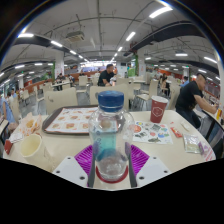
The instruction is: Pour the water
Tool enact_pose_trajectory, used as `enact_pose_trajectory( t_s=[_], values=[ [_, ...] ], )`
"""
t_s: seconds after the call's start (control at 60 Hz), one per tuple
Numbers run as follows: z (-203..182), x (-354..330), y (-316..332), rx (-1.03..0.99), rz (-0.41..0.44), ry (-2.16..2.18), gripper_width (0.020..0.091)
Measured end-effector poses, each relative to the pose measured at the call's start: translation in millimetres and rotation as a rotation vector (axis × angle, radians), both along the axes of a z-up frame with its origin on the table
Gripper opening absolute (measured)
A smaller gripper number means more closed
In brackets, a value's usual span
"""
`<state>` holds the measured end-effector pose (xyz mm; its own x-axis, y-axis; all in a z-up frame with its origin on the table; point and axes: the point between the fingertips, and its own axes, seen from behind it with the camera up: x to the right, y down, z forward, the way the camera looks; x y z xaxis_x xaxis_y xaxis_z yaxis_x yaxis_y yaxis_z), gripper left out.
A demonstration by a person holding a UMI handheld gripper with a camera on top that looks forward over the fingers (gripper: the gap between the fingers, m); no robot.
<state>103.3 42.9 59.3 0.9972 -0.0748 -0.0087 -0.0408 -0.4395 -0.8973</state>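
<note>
Water bottle [110,136] upright, clamped between hand-held gripper [110,160] fingers.

Bottle [110,138] hides mid bench [60,150] and part of tray [72,121] behind it; cup [158,109] print too small to read, far people blurred.

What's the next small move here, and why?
Probably lift the water bottle straight up a little, then carry it toward the red paper cup beyond it on the table. The gripper looks shut on the bottle's lower body, jaws against both sides, cap on top. The cup stands upright, apart from the bottle, so clearance first seems safest.
</note>
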Motion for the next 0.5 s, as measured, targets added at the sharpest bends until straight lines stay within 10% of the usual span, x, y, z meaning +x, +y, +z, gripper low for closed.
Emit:
enact_pose_trajectory(
  t_s=[0.133, 0.217, 0.5],
  values=[
    [-3.5, 0.9, -4.4, -0.041, 0.008, -0.002, 0.0584],
    [-7.2, 1.9, -21.5, -0.133, -0.014, 0.003, 0.0866],
    [70.3, -38.8, -133.7, -0.292, -0.024, 0.0, 0.0849]
  ],
)
